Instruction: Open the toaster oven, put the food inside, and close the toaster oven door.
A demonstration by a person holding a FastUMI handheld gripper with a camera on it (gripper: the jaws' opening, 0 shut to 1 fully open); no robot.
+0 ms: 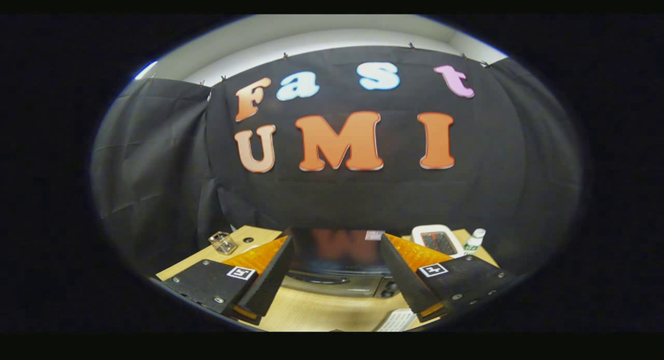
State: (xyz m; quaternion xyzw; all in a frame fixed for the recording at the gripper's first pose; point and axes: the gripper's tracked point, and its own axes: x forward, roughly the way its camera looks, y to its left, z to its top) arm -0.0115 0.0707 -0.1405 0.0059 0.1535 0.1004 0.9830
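Two fingers of my hand-held gripper spread wide, gripping nothing; I see the toaster oven between them on the bench, door closed.

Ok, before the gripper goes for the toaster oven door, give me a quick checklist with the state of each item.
1. Gripper open, nothing between its fingers: ok.
2. Toaster oven straight ahead, beyond the fingers: ok.
3. Toaster oven door shut, handle in sight: ok.
4. Wooden table bare between fingers and oven: ok.
5. Food to load located: cannot tell.
6. Glass cup and small bottle stand off to the sides, away from the door: ok.
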